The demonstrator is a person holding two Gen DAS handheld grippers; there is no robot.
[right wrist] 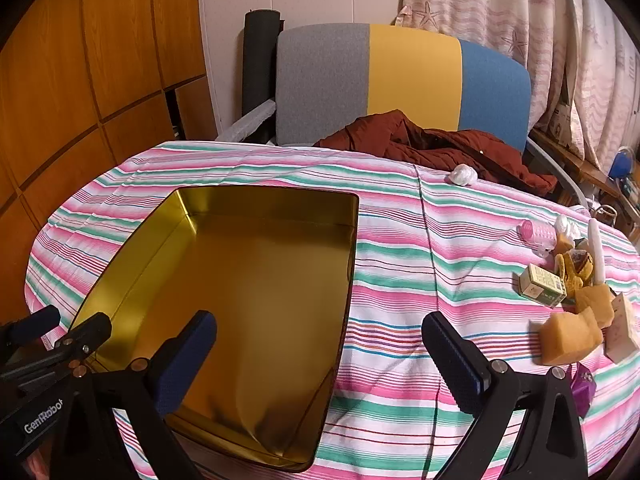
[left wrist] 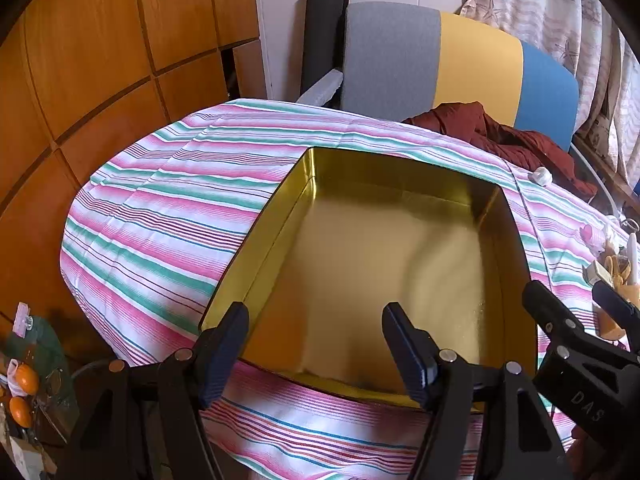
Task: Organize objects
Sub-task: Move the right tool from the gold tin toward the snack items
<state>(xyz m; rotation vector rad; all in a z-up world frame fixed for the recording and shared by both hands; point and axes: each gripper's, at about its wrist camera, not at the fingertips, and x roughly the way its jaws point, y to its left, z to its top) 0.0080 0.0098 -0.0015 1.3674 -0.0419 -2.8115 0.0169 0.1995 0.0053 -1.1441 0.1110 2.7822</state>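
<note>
An empty gold tin box [left wrist: 384, 264] sits open on the striped tablecloth [left wrist: 168, 216]; it also shows in the right wrist view [right wrist: 248, 288]. My left gripper [left wrist: 316, 344] is open and empty above the box's near edge. My right gripper [right wrist: 320, 356] is open and empty over the box's right rim and the cloth. A cluster of small objects lies at the right: a small green box [right wrist: 542, 285], yellow sponges [right wrist: 572, 336], a pink roller [right wrist: 540, 236], a white stick [right wrist: 596, 252], a pale card box [right wrist: 622, 332] and a purple item [right wrist: 584, 388].
A crumpled white wad [right wrist: 463, 176] lies near the table's far edge beside a dark red jacket [right wrist: 436, 148] on a grey, yellow and blue chair [right wrist: 400, 76]. Wooden cabinets [left wrist: 100, 60] stand left. Curtains [right wrist: 520, 20] hang at the right. Oranges [left wrist: 24, 392] lie below the table's left.
</note>
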